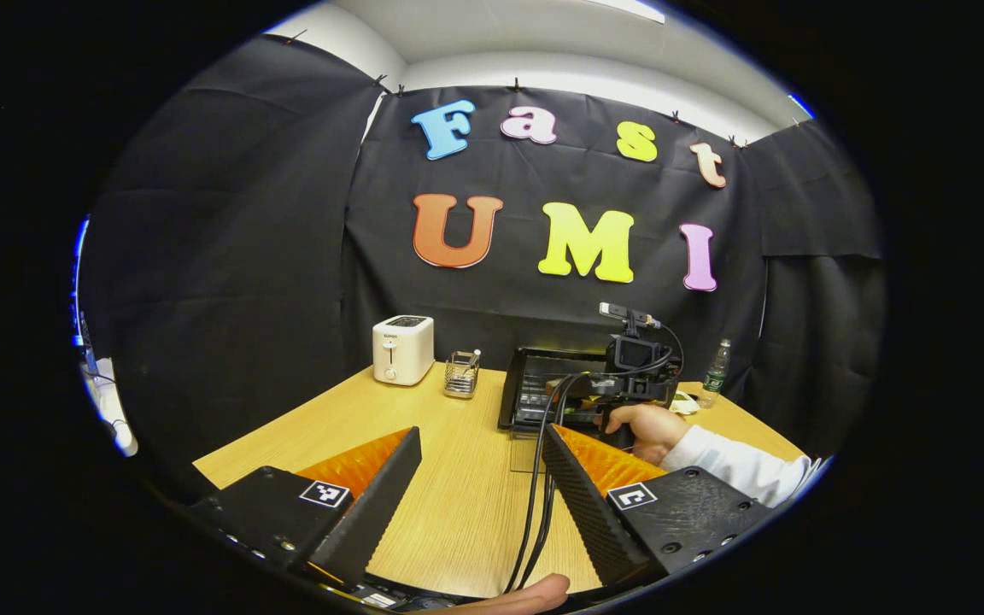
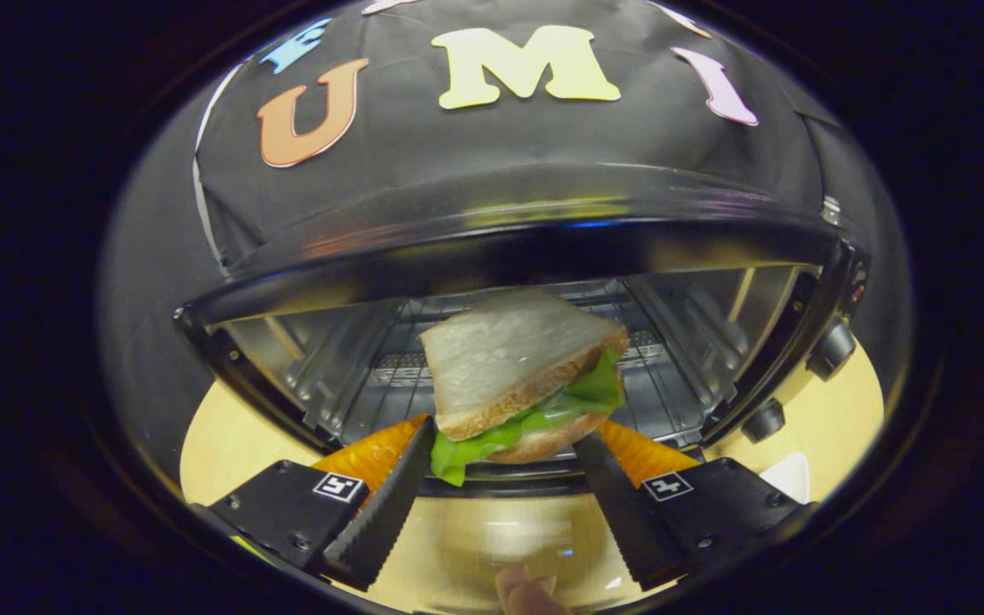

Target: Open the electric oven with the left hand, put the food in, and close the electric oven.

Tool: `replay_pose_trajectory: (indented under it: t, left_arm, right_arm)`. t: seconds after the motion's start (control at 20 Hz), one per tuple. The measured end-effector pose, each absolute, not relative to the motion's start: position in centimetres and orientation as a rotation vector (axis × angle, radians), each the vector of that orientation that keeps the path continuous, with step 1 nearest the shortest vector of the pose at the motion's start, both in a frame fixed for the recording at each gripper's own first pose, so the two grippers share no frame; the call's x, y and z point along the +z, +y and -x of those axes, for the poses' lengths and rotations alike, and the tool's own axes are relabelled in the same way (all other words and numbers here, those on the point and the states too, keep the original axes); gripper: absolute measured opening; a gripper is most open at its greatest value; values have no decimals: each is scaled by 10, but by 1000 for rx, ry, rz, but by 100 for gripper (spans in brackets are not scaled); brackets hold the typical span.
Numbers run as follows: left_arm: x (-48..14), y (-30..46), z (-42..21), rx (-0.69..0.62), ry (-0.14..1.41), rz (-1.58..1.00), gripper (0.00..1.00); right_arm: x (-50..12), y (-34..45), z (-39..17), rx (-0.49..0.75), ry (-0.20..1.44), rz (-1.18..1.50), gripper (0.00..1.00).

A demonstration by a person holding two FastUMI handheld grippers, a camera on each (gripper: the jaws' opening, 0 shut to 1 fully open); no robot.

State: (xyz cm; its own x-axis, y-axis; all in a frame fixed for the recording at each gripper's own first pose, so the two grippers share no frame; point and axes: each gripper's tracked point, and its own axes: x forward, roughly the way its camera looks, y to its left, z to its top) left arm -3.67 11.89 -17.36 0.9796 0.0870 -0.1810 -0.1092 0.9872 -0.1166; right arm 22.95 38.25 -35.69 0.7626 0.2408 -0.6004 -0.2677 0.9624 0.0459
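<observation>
In the right gripper view the black electric oven (image 2: 500,235) fills the middle with its door (image 2: 500,534) folded down and its wire rack (image 2: 671,401) bare. My right gripper (image 2: 505,448) is shut on a sandwich (image 2: 513,363) of white bread and lettuce, held tilted just at the oven's mouth. In the left gripper view the oven (image 1: 535,384) stands at mid-table with the glass door (image 1: 524,451) lowered. The right gripper (image 1: 639,376), in a hand with a white sleeve, is right in front of it. My left gripper (image 1: 482,436) hangs open over the wooden table, well short of the oven, holding nothing.
A white toaster (image 1: 402,348) and a small wire holder (image 1: 461,374) stand at the table's back left. A water bottle (image 1: 715,373) is behind the oven on the right. Black cables (image 1: 535,504) trail across the table (image 1: 458,512). Oven knobs (image 2: 829,350) sit on its right side.
</observation>
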Motion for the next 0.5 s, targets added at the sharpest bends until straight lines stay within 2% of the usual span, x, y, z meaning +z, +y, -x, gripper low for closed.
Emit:
replay_pose_trajectory:
  t: [0.25, 0.3, 0.35, 0.5]
  left_arm:
    - [-169, 113, 41, 95, 170, 120, 94]
    - [-170, 112, 41, 93, 172, 117, 94]
    - [-169, 111, 40, 96, 172, 115, 94]
    - [-167, 113, 41, 105, 170, 115, 94]
  right_arm:
    - [-332, 378, -184, 386, 637, 34, 100]
    - [-322, 375, -175, 404, 615, 27, 93]
    - [-309, 371, -167, 417, 579, 23, 100]
    - [-266, 356, -144, 436, 458, 13, 100]
